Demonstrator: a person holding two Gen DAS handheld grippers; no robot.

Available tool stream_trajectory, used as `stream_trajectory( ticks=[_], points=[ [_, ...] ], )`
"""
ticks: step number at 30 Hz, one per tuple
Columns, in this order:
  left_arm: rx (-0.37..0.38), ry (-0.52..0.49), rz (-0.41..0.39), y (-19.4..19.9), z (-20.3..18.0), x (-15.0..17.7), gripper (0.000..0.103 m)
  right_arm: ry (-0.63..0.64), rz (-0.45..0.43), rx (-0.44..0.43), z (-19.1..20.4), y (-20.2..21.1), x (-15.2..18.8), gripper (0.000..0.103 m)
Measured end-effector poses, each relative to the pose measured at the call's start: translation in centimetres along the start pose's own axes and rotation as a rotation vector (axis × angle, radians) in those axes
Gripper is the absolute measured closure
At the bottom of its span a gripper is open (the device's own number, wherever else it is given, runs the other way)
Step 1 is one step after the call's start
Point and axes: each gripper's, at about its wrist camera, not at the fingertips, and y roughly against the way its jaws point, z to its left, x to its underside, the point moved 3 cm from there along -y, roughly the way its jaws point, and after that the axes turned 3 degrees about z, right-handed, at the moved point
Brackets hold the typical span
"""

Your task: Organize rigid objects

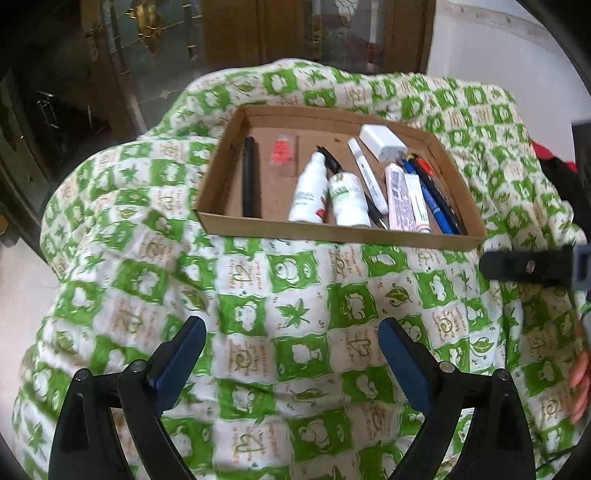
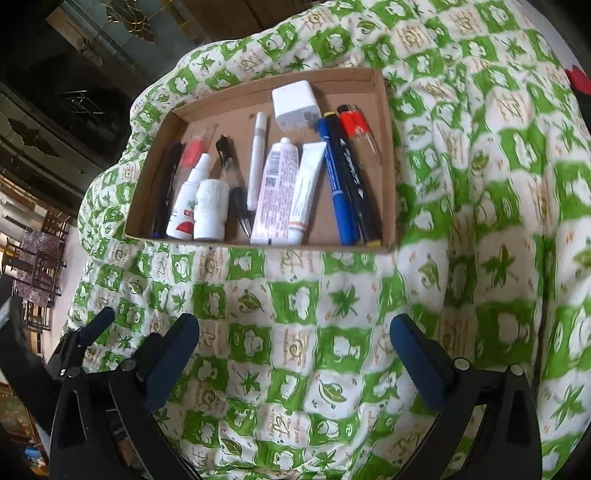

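A shallow cardboard tray lies on a bed or table draped in green-and-white patterned cloth. Lined up in it are a black pen, a red item in a clear packet, two white bottles, a white correction pen, a pink tube, a blue marker and a white charger block. My left gripper is open over bare cloth, well short of the tray. My right gripper is likewise open with nothing in it, in front of the tray.
One finger of the right gripper reaches in from the right, near the tray's front corner. A hand shows at the right edge. Behind the cloth stand a wooden door and dark glass cabinets. Chairs stand far left.
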Motion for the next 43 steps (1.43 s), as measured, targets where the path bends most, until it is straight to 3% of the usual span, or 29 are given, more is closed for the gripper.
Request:
stream_trajectory(
  ticks=[7, 11, 18, 34, 43],
  points=[
    [-0.032, 0.076, -0.066, 1.6, 1.6, -0.2, 0.001, -0.027, -0.033, 0.002, 0.0, 0.4, 1.4, 0.0],
    [-0.076, 0.039, -0.051, 1.5, 1.1, 0.3, 0.001, -0.026, -0.101, 0.012, 0.2, 1.8, 1.8, 0.0],
    [-0.054, -0.004, -0.07, 2.5, -0.5, 0.2, 0.001, 0.002, -0.194, 0.048, 0.5, 3.5, 1.4, 0.0],
    [-0.048, -0.032, -0.063, 2.5, -1.4, 0.0, 0.001, -0.002, -0.218, 0.05, 0.4, 4.0, 1.3, 0.0],
    [-0.095, -0.028, -0.09, 3.0, -1.0, -0.2, 0.001, 0.007, -0.202, 0.092, 0.5, 3.6, 1.6, 0.0]
  ],
)
